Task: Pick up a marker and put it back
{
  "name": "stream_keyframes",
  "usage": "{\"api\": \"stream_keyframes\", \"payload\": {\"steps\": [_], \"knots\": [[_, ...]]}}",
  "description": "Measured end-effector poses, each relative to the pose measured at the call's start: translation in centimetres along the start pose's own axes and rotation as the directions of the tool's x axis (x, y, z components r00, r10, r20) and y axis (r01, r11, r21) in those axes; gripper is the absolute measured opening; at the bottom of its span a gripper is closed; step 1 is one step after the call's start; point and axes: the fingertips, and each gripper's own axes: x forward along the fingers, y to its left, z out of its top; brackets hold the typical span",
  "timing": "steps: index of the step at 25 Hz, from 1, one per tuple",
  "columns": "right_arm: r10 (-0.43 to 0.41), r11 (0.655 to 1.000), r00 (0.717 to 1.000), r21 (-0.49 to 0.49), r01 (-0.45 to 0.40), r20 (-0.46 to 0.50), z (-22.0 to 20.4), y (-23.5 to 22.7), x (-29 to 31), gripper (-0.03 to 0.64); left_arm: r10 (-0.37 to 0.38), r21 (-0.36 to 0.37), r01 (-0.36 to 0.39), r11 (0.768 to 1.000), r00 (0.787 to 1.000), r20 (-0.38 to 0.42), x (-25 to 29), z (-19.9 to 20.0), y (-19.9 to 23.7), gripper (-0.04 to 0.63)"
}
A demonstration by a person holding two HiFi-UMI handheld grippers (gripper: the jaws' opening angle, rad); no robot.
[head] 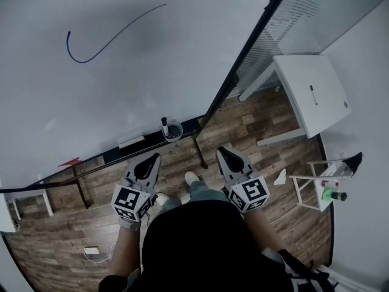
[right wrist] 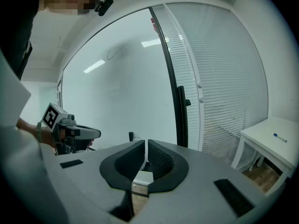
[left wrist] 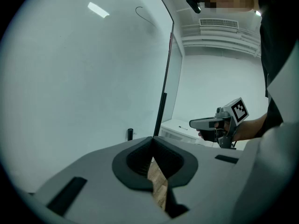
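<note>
**A:** Tongs first: how do they stand?

**B:** The left tongs [left wrist: 152, 139] have their dark jaws meeting at the tips, with nothing between them. The right tongs [right wrist: 145, 143] are all but closed. Only a thin slit shows between the jaws, and that slit is empty.

**A:** And the marker?

**B:** The dark-topped marker [head: 164, 125] stands upright in a small clear cup [head: 174, 132]. The cup sits on the ledge at the foot of the big whiteboard [head: 121, 102], near the board's right end by the black frame post. Both tongs are held side by side in front of the person. They point toward that ledge and are well apart from the marker.

**A:** Anything on the board?

**B:** One curved blue line [head: 91, 56], up at the left.

**A:** What else is around?

**B:** A brown wood-plank floor [head: 255, 120] lies underfoot. A white table [head: 316, 111] stands off to the right with a thin pen-like thing [head: 313, 95] lying on it. It is too small to say what it is.
</note>
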Motion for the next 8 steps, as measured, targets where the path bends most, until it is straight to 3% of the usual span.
{"api": "stream_keyframes", "payload": {"steps": [8], "knots": [[0.009,1.000,1.000,0.000,-0.009,0.000,-0.12,-0.08,-0.36,0.046,0.004,0.006,-0.004,1.000,1.000,0.003,-0.31,-0.09,-0.53,0.018]]}}
